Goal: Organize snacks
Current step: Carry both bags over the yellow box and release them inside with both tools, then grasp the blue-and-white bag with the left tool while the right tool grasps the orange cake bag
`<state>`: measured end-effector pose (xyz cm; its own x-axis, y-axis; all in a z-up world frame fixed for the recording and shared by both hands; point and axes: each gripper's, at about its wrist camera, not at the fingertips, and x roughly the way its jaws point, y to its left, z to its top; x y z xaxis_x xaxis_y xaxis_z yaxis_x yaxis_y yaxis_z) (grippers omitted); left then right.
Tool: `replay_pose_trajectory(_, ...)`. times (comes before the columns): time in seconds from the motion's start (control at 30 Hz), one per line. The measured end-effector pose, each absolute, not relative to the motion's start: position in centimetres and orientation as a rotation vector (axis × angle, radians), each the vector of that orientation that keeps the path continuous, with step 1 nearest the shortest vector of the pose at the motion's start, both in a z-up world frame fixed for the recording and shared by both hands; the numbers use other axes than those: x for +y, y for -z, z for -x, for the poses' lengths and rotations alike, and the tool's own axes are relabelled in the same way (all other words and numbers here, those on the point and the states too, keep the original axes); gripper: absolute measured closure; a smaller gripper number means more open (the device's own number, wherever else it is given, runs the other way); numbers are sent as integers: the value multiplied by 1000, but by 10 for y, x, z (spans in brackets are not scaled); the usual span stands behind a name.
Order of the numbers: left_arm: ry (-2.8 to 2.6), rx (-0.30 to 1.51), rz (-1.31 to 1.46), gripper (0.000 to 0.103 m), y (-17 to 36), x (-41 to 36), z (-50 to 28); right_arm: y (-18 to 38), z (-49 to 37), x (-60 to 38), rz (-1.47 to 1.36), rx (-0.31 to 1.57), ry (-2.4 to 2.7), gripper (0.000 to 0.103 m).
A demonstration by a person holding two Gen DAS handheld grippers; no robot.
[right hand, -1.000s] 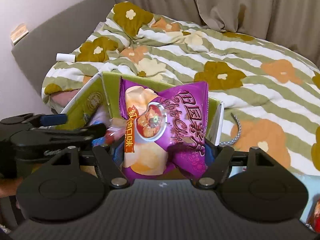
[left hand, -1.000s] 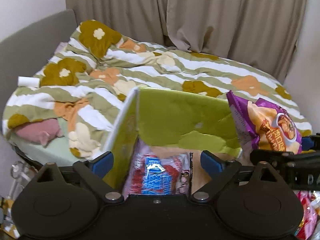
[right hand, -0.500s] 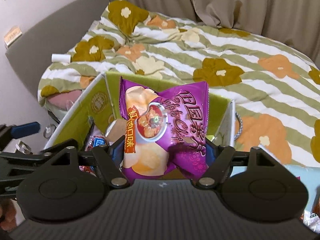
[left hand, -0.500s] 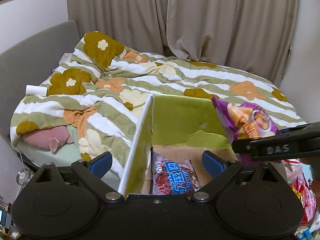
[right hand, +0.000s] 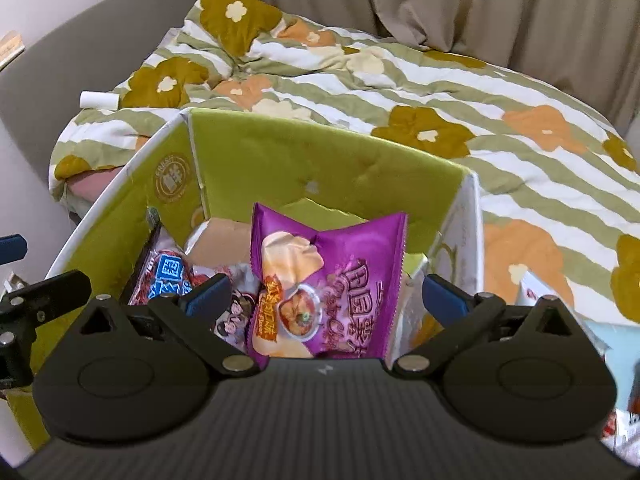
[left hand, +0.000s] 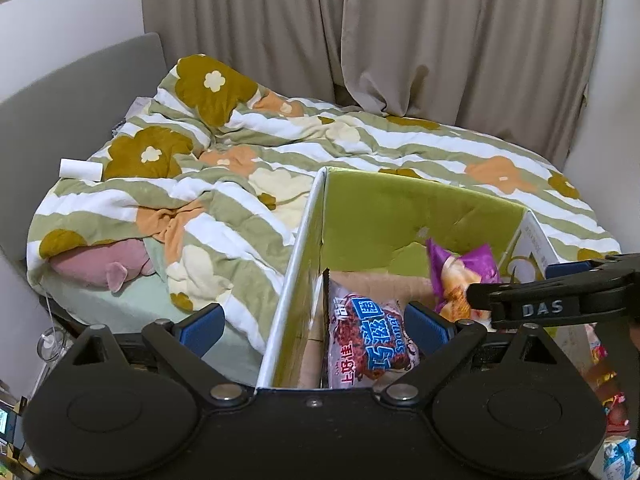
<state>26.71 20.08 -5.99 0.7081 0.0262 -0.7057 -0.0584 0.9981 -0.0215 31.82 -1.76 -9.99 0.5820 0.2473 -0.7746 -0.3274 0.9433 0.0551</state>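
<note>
My right gripper [right hand: 324, 292] has its jaws spread apart, and the purple chip bag [right hand: 326, 284] sits loose inside the green-lined cardboard box [right hand: 320, 168] beside the red-and-blue snack packet [left hand: 370, 340]. My left gripper [left hand: 316, 326] hangs empty, jaws apart. More snack packets [left hand: 608, 392] outside the box remain, I judge.

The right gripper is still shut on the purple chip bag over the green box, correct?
Not quite. In the right wrist view the right gripper is open, its blue pads well apart on either side of the purple chip bag. The bag is indeed over the green box.
</note>
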Motion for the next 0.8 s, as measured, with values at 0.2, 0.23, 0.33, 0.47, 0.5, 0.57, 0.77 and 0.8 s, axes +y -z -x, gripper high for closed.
replay_pose_trajectory(0.2, -42, 758, 45, 5, 53, 202, -258, 84, -301, -27, 50, 856, -325, 0)
replay_pose_trajectory(0.23, -41, 750, 45, 5, 50, 202, -256, 80, -298, -27, 51, 847, -324, 0)
replay_pose_trajectory(0.33, -40, 727, 36, 5, 42, 201, -249, 68, -286, -29, 52, 825, -308, 0)
replay_pose_trajectory(0.47, -30, 704, 24, 5, 30, 200, -235, 51, -270, -35, 35, 812, -280, 0)
replay_pose_trajectory(0.5, -27, 700, 20, 5, 27, 200, -231, 47, -265, -38, 24, 806, -283, 0)
replay_pose_trajectory(0.57, -16, 692, 11, 5, 23, 198, -222, 40, -253, -43, 4, 795, -300, 0)
replay_pose_trajectory(0.77, 43, 661, 3, 5, 14, 187, -196, 22, -206, -62, -48, 737, -264, 0)
replay_pose_trajectory(0.8, 58, 655, 10, 5, 13, 185, -192, 19, -197, -67, -56, 727, -251, 0)
